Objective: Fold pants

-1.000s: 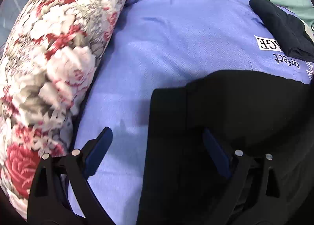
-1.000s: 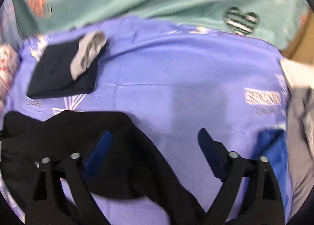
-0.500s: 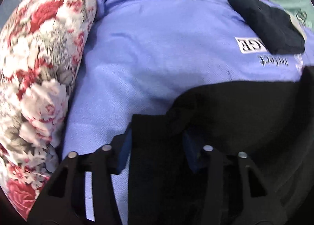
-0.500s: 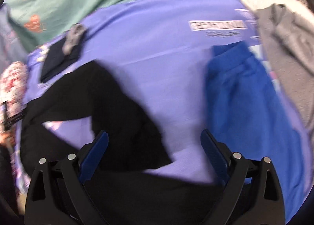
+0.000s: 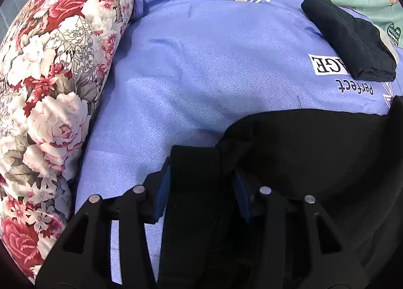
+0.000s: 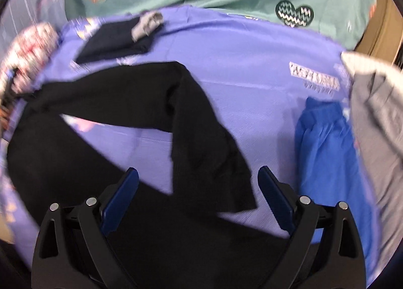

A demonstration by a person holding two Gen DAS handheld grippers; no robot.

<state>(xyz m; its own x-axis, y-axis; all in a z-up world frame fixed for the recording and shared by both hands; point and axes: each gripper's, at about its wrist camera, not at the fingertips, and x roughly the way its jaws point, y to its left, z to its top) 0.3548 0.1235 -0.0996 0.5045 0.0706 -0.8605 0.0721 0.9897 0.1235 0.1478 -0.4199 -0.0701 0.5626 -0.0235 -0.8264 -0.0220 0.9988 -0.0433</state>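
My left gripper (image 5: 199, 188) pinches the waistband end of the black pants (image 6: 105, 102), which sprawl on the purple sheet (image 5: 201, 74). My right gripper (image 6: 199, 195) hangs spread wide and empty over a leg that runs down toward its jaws, hem (image 6: 236, 198) just between the pads, so the right hand is nearer that free end

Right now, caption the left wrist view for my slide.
Left tool shut on black pants over purple sheet, beside floral pillow.
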